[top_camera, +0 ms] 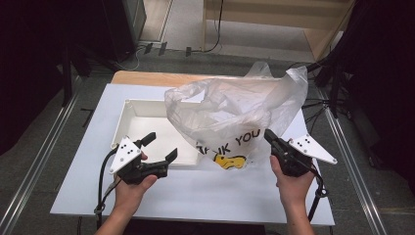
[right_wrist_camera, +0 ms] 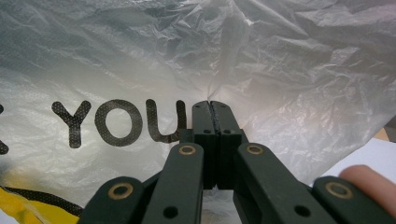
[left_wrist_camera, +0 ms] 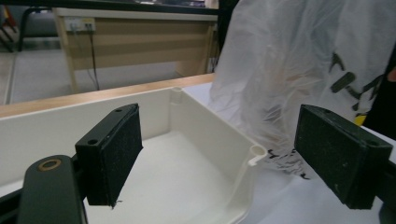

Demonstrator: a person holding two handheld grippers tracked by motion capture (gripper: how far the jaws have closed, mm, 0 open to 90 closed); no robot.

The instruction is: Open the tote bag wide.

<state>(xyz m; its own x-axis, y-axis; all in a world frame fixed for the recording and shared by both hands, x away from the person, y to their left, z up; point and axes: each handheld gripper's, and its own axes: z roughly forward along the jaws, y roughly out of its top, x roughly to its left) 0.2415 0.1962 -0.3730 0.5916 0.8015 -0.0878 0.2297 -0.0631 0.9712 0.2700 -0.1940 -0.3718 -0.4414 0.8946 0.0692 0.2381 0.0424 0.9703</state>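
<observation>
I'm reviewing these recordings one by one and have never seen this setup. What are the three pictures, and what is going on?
A person holds a hand-operated claw in each hand. The high view looks down on the table; the other two pictures come from cameras riding on each claw. On the table lie a white tray and a clear plastic bag printed "THANK YOU". The right claw is shut, pinching the bag. The left claw is open, holding nothing, beside the tray.

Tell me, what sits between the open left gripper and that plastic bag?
In the high view, the near right corner of the white tray lies between the left gripper and the plastic bag.
</observation>
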